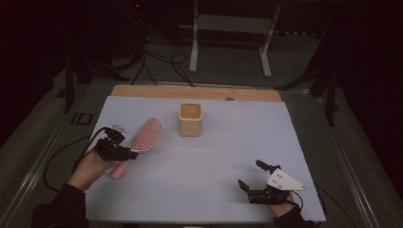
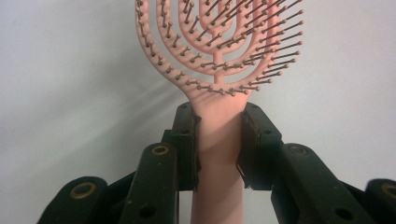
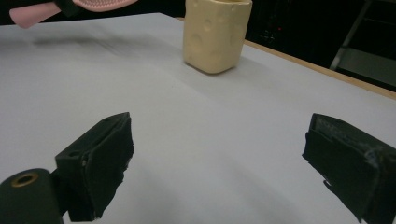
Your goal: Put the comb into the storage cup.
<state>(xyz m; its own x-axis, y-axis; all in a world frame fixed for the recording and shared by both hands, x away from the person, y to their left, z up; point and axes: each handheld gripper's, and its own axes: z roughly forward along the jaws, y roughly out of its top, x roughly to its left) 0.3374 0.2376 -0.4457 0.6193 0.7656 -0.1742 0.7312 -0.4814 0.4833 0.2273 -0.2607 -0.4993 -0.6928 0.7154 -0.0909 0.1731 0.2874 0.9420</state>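
Note:
A pink hairbrush (image 1: 144,135) with an oval vented head hangs over the left side of the table, lifted off the sheet. My left gripper (image 1: 124,153) is shut on its handle (image 2: 218,135) just below the head, one pad on each side. A cream square cup (image 1: 190,119) with dimpled walls stands upright at the middle back, also in the right gripper view (image 3: 214,32). My right gripper (image 1: 251,176) rests near the front right edge, jaws wide open with nothing between them (image 3: 219,168).
A pale blue-white sheet (image 1: 204,175) covers the table, with a wooden strip (image 1: 195,92) along the far edge. Cables and a metal stand (image 1: 230,28) lie on the floor beyond. Bare sheet lies between the cup and the right gripper.

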